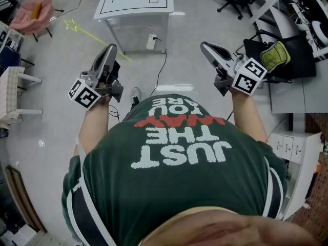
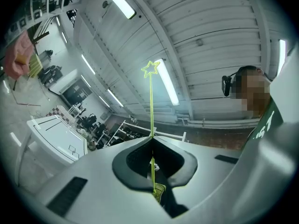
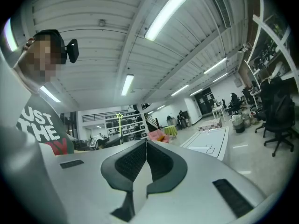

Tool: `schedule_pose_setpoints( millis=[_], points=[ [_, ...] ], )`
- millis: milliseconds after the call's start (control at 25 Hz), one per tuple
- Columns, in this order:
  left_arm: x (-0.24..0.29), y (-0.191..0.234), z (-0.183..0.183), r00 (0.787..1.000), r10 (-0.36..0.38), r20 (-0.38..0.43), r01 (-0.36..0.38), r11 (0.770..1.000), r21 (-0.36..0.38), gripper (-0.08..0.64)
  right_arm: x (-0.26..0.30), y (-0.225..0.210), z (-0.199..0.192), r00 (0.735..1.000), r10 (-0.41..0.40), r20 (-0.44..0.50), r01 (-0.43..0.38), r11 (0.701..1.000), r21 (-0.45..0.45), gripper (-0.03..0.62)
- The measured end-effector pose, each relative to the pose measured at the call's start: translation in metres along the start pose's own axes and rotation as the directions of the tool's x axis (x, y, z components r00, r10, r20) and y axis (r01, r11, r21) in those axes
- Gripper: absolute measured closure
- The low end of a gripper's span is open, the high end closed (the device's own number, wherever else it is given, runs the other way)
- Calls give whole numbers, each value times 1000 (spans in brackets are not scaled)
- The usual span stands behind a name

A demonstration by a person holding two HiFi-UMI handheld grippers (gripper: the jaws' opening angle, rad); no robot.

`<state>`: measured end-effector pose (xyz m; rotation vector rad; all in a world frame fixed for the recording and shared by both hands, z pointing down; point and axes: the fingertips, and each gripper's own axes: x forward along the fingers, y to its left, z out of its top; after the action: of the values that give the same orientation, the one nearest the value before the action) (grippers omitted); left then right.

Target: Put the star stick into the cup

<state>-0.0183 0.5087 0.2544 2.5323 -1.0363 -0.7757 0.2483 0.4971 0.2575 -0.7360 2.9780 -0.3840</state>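
Star stick (image 1: 89,35) shows in our head view as a thin yellow rod slanting up and left from the tips of our left gripper (image 1: 111,47), over the floor and near a white table (image 1: 136,12). Our right gripper (image 1: 204,45) is well apart from it. In the left gripper view, the left gripper (image 2: 152,141) has its jaws pinching the star stick (image 2: 152,106), star end pointing away. In the right gripper view, the right gripper (image 3: 146,143) has its jaws pressed together with nothing between them, and the star stick (image 3: 119,118) shows small beyond them.
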Motion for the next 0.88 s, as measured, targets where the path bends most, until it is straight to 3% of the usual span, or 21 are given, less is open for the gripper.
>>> schedule_pose_setpoints(
  millis=[320,520,720,880],
  points=[
    [60,167,43,996,-84,-9,83,995,-54,549,144,-84,17,997,-80,7,80,997,-8,558],
    [104,264,98,990,-136,-34,134,990,-54,549,250,-124,52,995,-95,24,96,995,-24,557],
    [132,352,142,989,-143,-36,141,988,-59,549,331,-166,82,993,-107,48,109,994,-34,557],
    [149,407,156,991,-132,-36,129,988,-79,549,369,-202,89,990,-134,42,135,991,-17,557]
  ],
)
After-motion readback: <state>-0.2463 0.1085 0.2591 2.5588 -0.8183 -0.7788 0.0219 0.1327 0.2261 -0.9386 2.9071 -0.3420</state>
